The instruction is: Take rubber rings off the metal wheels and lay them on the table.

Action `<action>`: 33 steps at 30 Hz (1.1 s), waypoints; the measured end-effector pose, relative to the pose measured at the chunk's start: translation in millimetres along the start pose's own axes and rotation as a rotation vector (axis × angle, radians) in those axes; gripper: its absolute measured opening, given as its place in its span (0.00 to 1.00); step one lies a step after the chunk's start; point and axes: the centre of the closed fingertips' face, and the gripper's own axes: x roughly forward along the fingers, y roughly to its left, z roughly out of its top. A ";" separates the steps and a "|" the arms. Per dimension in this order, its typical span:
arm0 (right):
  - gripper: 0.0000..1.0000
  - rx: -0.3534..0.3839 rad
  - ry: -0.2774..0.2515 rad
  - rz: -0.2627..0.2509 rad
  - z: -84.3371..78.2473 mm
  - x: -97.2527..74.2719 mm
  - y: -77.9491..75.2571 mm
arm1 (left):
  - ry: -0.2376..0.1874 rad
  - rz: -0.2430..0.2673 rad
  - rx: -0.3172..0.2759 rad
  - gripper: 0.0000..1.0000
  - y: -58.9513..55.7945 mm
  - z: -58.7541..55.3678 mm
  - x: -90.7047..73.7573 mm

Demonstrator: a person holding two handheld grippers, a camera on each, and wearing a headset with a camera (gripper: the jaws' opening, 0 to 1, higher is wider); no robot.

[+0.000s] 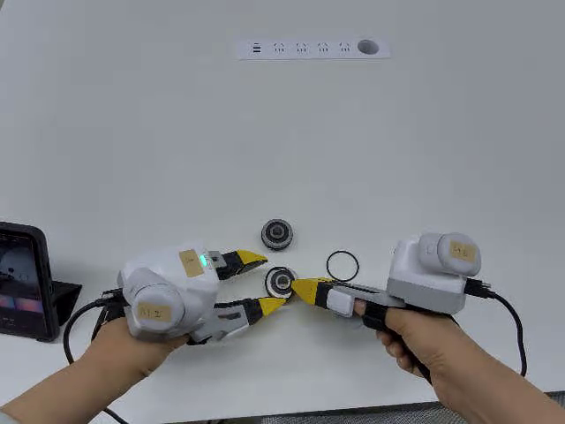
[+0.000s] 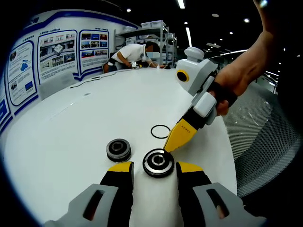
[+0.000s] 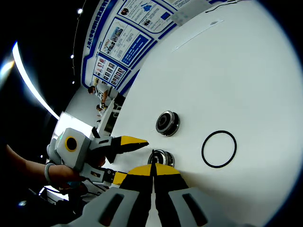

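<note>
Bench (image 1: 177,132): white and flat, carrying everything listed below.
Far wheel (image 1: 277,234): lay flat on the bench, apart from both tongs, with a dark outer band around a metal hub.
Near wheel (image 1: 281,282): lay flat on the bench just in front of the far wheel, between the two yellow tips of the left tongs. Whether a rubber ring still sat on it could not be told.
Loose ring (image 1: 328,265): a thin black hoop lying flat on the bench. It was just to the right of the near wheel, touching neither wheel, and the right tongs lay just beside it.
Left tongs (image 1: 267,281): spread wide, one tip on each side of the near wheel with a gap on both sides. Nothing was grasped. They were held by the left hand (image 1: 132,349).
Right tongs (image 1: 298,289): clenched with the yellow tips pressed together and nothing between them. The point was at the right edge of the near wheel, but contact could not be confirmed. They were held by the right hand (image 1: 415,331).
Power strip (image 1: 312,48): white, lying at the far side of the bench, well apart from the work.
Tablet (image 1: 22,278): dark, propped on a stand at the left edge of the bench, with its screen lit.
Background, left gripper view: a person (image 2: 130,53) leaned over the far end of the bench, and blue-framed posters (image 2: 57,52) hung on the wall.
</note>
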 end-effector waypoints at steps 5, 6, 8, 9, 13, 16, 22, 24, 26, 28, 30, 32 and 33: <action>0.02 0.000 0.001 0.004 -0.1 -0.8 1.2 | 0.007 0.005 -0.007 0.41 0.4 -5.2 -2.8; 0.02 -0.001 0.001 0.004 -0.3 -1.0 1.7 | 0.009 0.006 -0.008 0.42 0.5 -5.9 -3.3; 0.02 0.001 0.003 0.007 -0.9 -1.1 2.5 | 0.007 0.010 -0.011 0.43 1.2 -7.4 -4.4; 0.02 0.000 0.002 0.008 -0.9 -1.3 2.8 | 0.007 0.012 -0.014 0.45 1.7 -8.0 -4.9; 0.02 0.000 0.000 0.017 -0.9 -1.9 6.3 | 0.008 0.022 -0.022 0.49 3.4 -10.5 -7.7; 0.02 -0.002 -0.001 0.022 -0.7 -2.5 8.4 | 0.007 0.029 -0.028 0.52 4.5 -11.8 -9.8; 0.02 0.000 -0.007 0.033 -0.2 -5.5 12.8 | 0.011 0.038 -0.039 0.55 6.5 -16.2 -13.5; 0.02 0.002 -0.008 0.037 -0.2 -6.6 13.8 | 0.012 0.041 -0.041 0.56 6.6 -17.0 -14.6; 0.02 0.003 -0.012 0.039 0.2 -9.3 14.9 | 0.012 0.045 -0.046 0.56 7.3 -18.1 -15.7; 0.02 0.006 -0.019 0.044 1.4 -12.8 16.7 | 0.011 0.051 -0.049 0.57 8.2 -18.6 -17.2; 0.02 0.006 -0.030 0.043 3.6 -16.8 16.8 | 0.009 0.054 -0.055 0.58 9.0 -19.4 -18.1; 0.02 0.012 -0.045 0.040 6.9 -21.4 14.8 | 0.008 0.060 -0.056 0.60 10.0 -19.9 -19.2; 0.02 0.015 -0.051 0.038 8.2 -23.3 13.5 | 0.006 0.061 -0.061 0.60 10.3 -20.0 -19.5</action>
